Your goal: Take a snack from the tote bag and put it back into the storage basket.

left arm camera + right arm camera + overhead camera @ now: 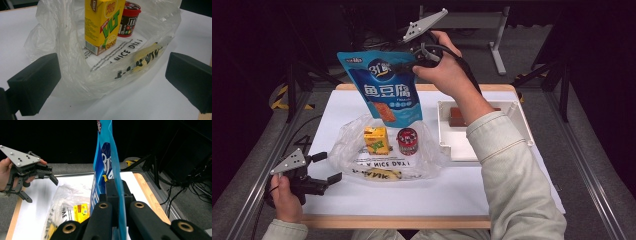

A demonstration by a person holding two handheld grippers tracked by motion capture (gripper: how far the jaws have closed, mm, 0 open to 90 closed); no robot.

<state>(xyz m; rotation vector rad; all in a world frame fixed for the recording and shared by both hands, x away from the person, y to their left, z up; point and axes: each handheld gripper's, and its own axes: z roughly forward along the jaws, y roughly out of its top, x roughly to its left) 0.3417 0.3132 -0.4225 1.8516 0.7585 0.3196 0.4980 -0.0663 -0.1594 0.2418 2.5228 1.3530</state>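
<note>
Holding the blue snack pouch (387, 85) aloft w/ my right tongs (408, 66), clenched on its upper edge; pouch hangs upright above the clear plastic bag (347, 145), lower edge near the items inside, contact not discernible. Bag lies on the white bench (492, 185), mouth up. Inside: yellow drink carton (376, 139) and red-lidded candy tub (407, 141), both upright, side by side. Left tongs (328, 167) released, jaws wide apart, just beside bag's near-left edge, not gripping it. White tray (452, 147) to the right holds a brown block (457, 116).
</note>
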